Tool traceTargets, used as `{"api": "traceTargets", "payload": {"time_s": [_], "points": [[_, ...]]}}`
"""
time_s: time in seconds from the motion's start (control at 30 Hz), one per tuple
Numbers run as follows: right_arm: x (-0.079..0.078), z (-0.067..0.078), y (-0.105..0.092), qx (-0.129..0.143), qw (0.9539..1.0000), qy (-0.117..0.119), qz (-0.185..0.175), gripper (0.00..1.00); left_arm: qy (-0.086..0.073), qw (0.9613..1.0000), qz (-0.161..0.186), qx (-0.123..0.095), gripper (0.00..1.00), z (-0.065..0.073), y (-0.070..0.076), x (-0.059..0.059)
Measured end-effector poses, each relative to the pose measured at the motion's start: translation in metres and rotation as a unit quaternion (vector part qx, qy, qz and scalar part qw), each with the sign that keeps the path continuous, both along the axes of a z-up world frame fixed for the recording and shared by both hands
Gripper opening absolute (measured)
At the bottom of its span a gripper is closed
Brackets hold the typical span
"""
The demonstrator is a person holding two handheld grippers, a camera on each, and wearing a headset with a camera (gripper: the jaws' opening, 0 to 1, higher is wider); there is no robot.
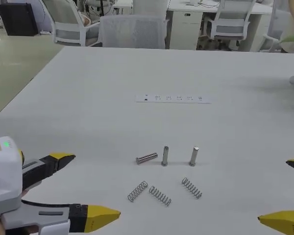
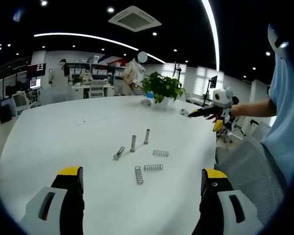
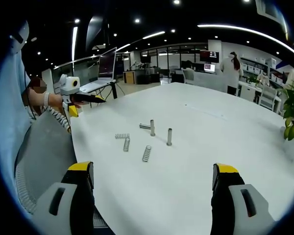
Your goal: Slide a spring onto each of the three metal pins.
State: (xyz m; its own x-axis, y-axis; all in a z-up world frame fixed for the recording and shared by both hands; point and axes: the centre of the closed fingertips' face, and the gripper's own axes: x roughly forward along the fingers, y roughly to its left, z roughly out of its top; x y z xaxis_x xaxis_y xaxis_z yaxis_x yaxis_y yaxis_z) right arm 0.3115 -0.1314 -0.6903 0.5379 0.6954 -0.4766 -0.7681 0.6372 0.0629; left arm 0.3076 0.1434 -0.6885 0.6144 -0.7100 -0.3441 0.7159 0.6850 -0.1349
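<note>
Three metal pins sit mid-table: one lying on its side, two standing upright. In front of them lie three loose springs. My left gripper is open at the lower left, well to the left of the springs, nothing between its yellow-tipped fingers. My right gripper is open at the lower right edge. The left gripper view has the pins and springs ahead of the open gripper; the right gripper view has the pins and springs beyond the open gripper.
The white table carries a flush power strip behind the pins. Office chairs stand along the far edge. A potted plant stands at the table's right end. People stand in the background of the room.
</note>
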Motion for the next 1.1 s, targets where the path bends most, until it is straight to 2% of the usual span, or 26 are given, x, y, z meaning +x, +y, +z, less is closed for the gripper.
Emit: {"api": "traceTargets", "payload": {"time_s": [0.57,1.1], "points": [[-0.002,-0.004,-0.003,0.0,1.0,0.005,-0.001,1.0,0.01,0.9998,-0.011,0.011,0.97,-0.007,0.0,0.0],[0.003,-0.012,0.0,-0.003,0.9999,0.013,0.009,1.0,0.022,0.9991,-0.026,0.025,0.98,-0.015,-0.001,0.01]]}}
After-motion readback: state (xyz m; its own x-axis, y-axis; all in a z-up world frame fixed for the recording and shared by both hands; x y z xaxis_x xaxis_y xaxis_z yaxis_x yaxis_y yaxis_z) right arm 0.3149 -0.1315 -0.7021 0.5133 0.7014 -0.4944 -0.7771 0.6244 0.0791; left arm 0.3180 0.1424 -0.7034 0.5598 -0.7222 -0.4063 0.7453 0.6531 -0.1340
